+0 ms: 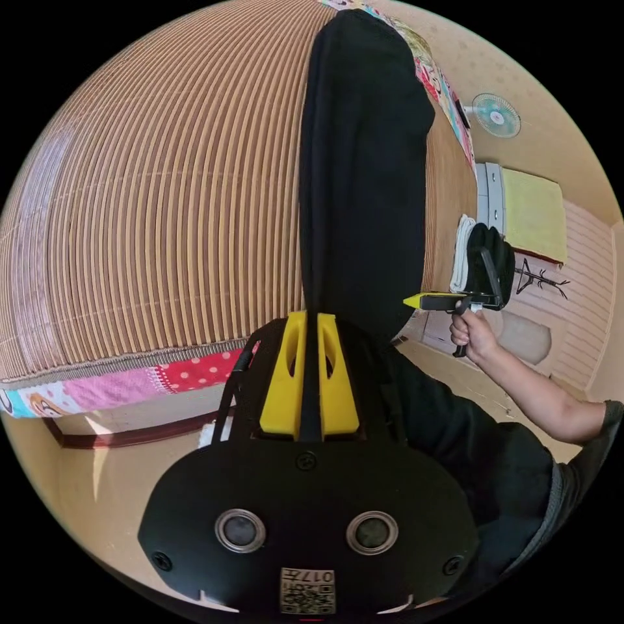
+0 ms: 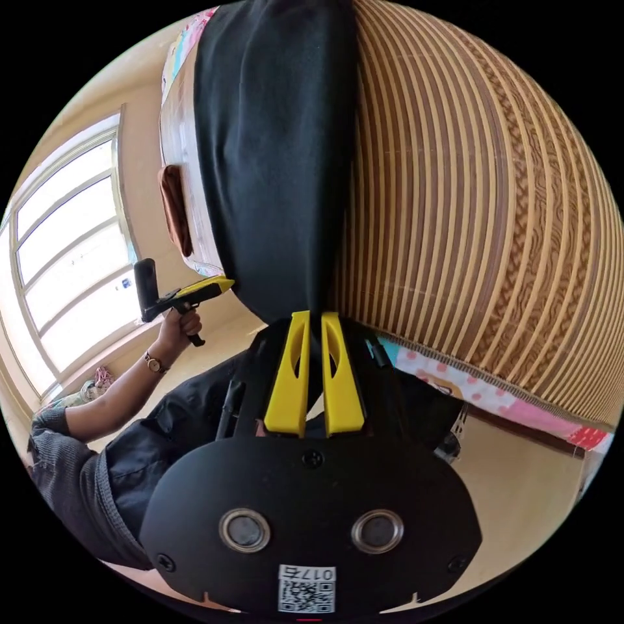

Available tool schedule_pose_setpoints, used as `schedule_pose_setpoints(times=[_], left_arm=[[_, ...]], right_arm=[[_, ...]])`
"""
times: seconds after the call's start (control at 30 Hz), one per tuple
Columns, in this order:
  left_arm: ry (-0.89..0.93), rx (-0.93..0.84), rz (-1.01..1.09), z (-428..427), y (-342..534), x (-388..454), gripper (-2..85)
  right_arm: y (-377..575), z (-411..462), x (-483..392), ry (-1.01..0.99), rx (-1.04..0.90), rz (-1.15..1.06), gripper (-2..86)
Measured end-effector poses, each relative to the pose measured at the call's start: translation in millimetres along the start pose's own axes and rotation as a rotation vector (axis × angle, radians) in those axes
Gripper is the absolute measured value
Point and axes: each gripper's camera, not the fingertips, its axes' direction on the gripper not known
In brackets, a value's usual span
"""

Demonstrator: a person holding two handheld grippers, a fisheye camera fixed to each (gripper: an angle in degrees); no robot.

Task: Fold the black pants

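The black pants (image 1: 364, 162) lie stretched on a striped bamboo mat (image 1: 162, 214) over a bed, their long axis running from the top centre of the left gripper view straight down into that view's own yellow jaws; in the right gripper view the same dark length (image 2: 276, 149) runs from the top edge down to the jaws at centre. Each end corner of the near edge is pinched: the left gripper (image 1: 310, 328) has its jaws closed on the cloth, and the right gripper (image 2: 314, 325) likewise. Each tool also appears from the side in the other's view, held in a hand (image 1: 473, 333) at right and a hand (image 2: 174, 325) at left, both at the fabric's near end. Judging by this, the garment lies directly ahead of both grippers, so a fold would carry the held edge forward along its length. A patterned sheet (image 1: 195, 374) edges the mat below.
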Motion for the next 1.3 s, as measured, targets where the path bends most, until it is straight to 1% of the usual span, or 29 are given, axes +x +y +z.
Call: schedule_pose_setpoints(times=[0.03, 0.1, 0.17, 0.2, 0.23, 0.27, 0.3, 0.33, 0.4, 0.5, 0.57, 0.63, 0.7, 0.83, 0.93, 1.03, 1.1, 1.17, 1.3], left_arm=[[-0.004, -0.032, 0.004, 5, 3, 2, 3.7], [-0.058, -0.22, -0.017, 29, 11, 5, 3.2], [-0.098, -0.261, -0.006, 32, 17, 6, 1.6], [-0.074, -0.214, 0.007, 22, 19, 5, 1.7], [-0.049, -0.18, 0.013, 15, 19, 4, 1.8], [0.014, -0.106, 0.016, -1, 17, 0, 3.0], [0.076, -0.029, 0.008, -19, 13, -7, 4.3], [0.103, 0.004, -0.001, -27, 10, -11, 5.0], [0.214, 0.112, -0.026, -53, -11, -29, 7.6], [0.282, 0.176, -0.032, -71, -48, -45, 12.0], [0.272, 0.197, -0.022, -77, -71, -48, 13.1], [0.252, 0.185, -0.009, -77, -93, -48, 13.3], [0.27, 0.161, 0.035, -72, -114, -44, 12.8], [0.25, 0.136, 0.073, -60, -124, -32, 10.8], [0.248, 0.148, 0.021, -56, -113, -37, 7.4], [0.36, 0.165, 0.015, -57, -93, -48, 4.5], [0.515, 0.175, 0.052, -62, -74, -52, 3.7], [0.588, 0.188, 0.111, -69, -56, -49, 3.4], [0.706, 0.222, 0.246, -90, 0, -39, 2.9]], right_arm=[[11, 5, 7, -0.001, -0.023, 0.028, 4.1], [25, 6, 14, -0.008, -0.042, 0.045, 4.4], [40, -8, 21, -0.02, 0.0, 0.049, 5.9], [42, -13, 24, -0.042, 0.019, 0.048, 6.5], [44, -26, 28, -0.104, 0.067, 0.036, 7.5], [43, -41, 34, -0.165, 0.119, 0.02, 8.3], [42, -48, 36, -0.187, 0.143, 0.015, 8.7], [36, -63, 42, -0.213, 0.189, 0.011, 9.5], [23, -84, 49, -0.245, 0.251, 0.005, 11.3], [-9, -113, 57, -0.33, 0.324, -0.021, 13.5], [-35, -131, 57, -0.327, 0.374, -0.027, 14.5], [-51, -140, 55, -0.325, 0.4, -0.032, 14.6], [-65, -142, 53, -0.363, 0.412, -0.038, 14.2], [-78, -129, 53, -0.461, 0.406, -0.029, 11.9], [-66, -120, 58, -0.596, 0.426, -0.016, 8.9], [-37, -120, 60, -0.731, 0.483, -0.049, 4.9], [-15, -121, 57, -0.822, 0.514, -0.093, 4.2], [18, -126, 44, -0.914, 0.54, -0.178, 3.6], [76, -135, 17, -0.928, 0.552, -0.251, 3.2]])
